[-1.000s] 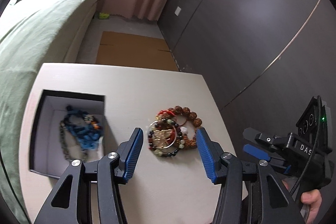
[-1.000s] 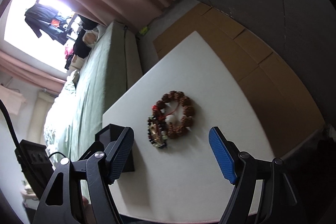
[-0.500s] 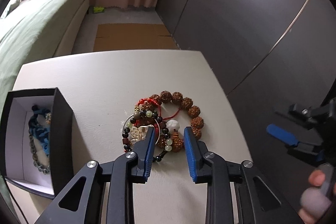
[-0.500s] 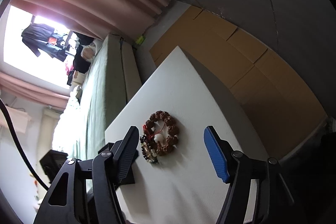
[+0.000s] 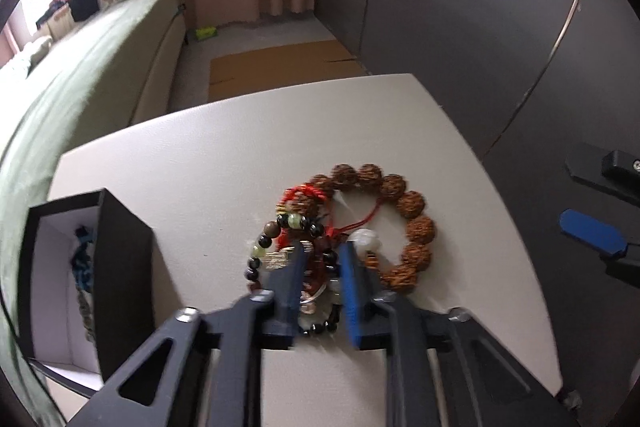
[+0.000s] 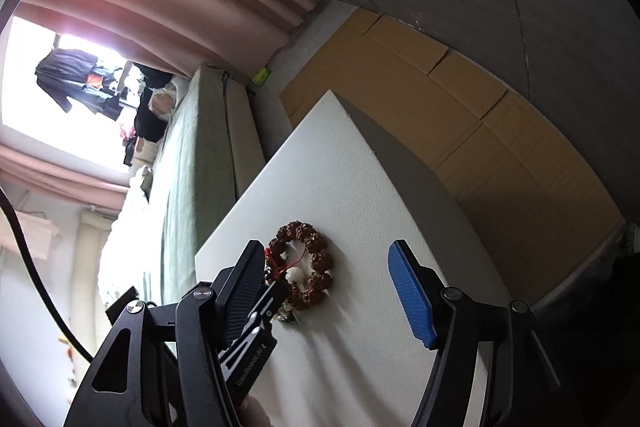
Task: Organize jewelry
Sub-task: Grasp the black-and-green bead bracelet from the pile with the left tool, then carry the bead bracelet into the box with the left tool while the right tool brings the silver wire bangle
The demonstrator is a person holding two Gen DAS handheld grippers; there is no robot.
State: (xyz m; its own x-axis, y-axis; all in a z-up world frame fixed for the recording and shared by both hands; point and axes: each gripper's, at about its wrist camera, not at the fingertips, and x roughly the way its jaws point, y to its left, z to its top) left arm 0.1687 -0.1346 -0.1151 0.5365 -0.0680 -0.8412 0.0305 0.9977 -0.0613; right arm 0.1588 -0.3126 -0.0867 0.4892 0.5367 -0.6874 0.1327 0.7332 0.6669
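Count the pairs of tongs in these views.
2. The left tongs are closed on the bracelet pile; the right tongs are open, beside the table's right edge. None seems hidden.

counts: 2 hand-held grippers, left hand-held gripper (image 5: pixel 322 259) and right hand-held gripper (image 6: pixel 328 291). 1 table (image 5: pixel 224 155). 1 black box (image 5: pixel 120 267), open top. 1 pile of bracelets (image 5: pixel 344 239) on the table: 1 big brown bead bracelet (image 5: pixel 404 199), 1 dark mixed-bead bracelet (image 5: pixel 276 231), red cord (image 5: pixel 304 193), rest too tangled to count. jewelry inside the box: count unclear. 1 cardboard sheet (image 5: pixel 280 67) on the floor.
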